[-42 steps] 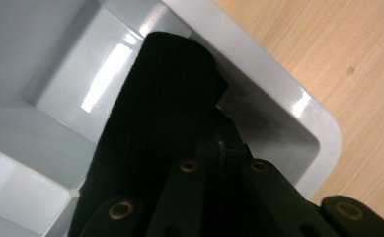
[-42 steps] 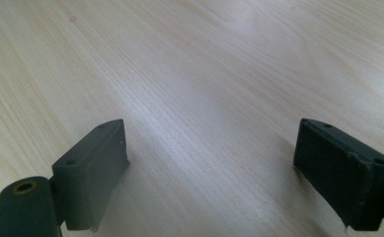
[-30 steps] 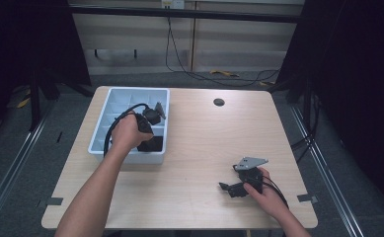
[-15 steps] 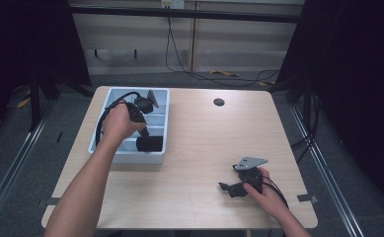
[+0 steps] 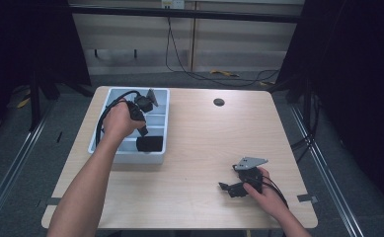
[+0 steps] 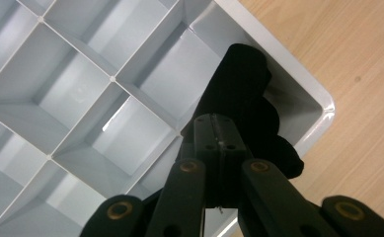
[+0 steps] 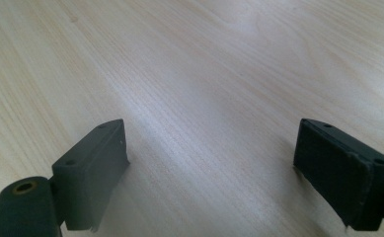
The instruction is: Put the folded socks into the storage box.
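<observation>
Hovering over the grey divided tray [image 5: 130, 157] at the left of the high view, the left tongs [image 5: 141, 112] are clenched with nothing between them; in the left gripper view the two black jaws meet flat against each other. Just past their tips lies the black cloth bundle [image 6: 249, 108], slumped in the tray's corner compartment, which sits at the lower right of the tray in the high view [image 5: 149, 143]. The bundle rests against the tray wall and spills a little over the divider, free of any grip, so it looks set down there for sorting, with the tongs pinched together after the drop.

At the lower right of the high view the right tongs [image 5: 231, 187] rest low on the wooden table [image 5: 204, 143], held by the right hand [image 5: 266, 192]. The right gripper view shows their jaws standing wide apart over bare wood, grasping nothing; they seem parked there to stay clear of the tray while the other hand works.

Compared with a second ago, the left hand [image 5: 118, 120] has drawn back from the bundle's compartment toward the upper part of the tray, leaving the cloth exposed where the hand covered it before. The right tongs sit as they did, and the bundle has kept its place since half a second ago.
</observation>
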{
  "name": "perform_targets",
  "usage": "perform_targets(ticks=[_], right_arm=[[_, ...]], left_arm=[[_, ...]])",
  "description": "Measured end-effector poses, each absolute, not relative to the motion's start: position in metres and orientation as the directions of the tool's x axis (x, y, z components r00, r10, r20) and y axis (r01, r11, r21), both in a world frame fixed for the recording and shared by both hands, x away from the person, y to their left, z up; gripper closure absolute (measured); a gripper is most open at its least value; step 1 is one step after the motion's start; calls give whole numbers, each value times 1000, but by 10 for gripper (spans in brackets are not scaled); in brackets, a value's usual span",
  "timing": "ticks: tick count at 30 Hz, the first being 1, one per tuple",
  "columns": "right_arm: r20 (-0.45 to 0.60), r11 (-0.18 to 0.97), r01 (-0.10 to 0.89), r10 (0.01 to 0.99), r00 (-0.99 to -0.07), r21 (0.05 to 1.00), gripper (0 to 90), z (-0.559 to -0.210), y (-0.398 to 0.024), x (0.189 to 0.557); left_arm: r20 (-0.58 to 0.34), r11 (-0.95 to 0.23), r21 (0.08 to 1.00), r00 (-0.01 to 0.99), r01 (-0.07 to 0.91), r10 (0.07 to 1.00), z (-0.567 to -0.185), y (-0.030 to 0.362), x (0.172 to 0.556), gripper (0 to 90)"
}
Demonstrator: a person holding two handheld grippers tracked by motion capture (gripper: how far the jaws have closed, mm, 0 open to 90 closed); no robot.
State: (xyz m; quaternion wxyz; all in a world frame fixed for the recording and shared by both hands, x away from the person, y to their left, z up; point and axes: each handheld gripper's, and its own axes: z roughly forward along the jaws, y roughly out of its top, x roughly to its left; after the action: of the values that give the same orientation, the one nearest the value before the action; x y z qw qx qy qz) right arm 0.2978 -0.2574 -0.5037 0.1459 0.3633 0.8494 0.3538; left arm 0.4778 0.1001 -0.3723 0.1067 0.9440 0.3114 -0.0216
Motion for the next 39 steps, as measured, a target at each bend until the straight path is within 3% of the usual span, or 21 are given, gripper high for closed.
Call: perform_targets(ticks=[39], right_arm=[[7,489,510,717,-697,708,124,-504,-257,298]], left_arm=[[-148,-813,138,824,565,547,-411,76,469,900]])
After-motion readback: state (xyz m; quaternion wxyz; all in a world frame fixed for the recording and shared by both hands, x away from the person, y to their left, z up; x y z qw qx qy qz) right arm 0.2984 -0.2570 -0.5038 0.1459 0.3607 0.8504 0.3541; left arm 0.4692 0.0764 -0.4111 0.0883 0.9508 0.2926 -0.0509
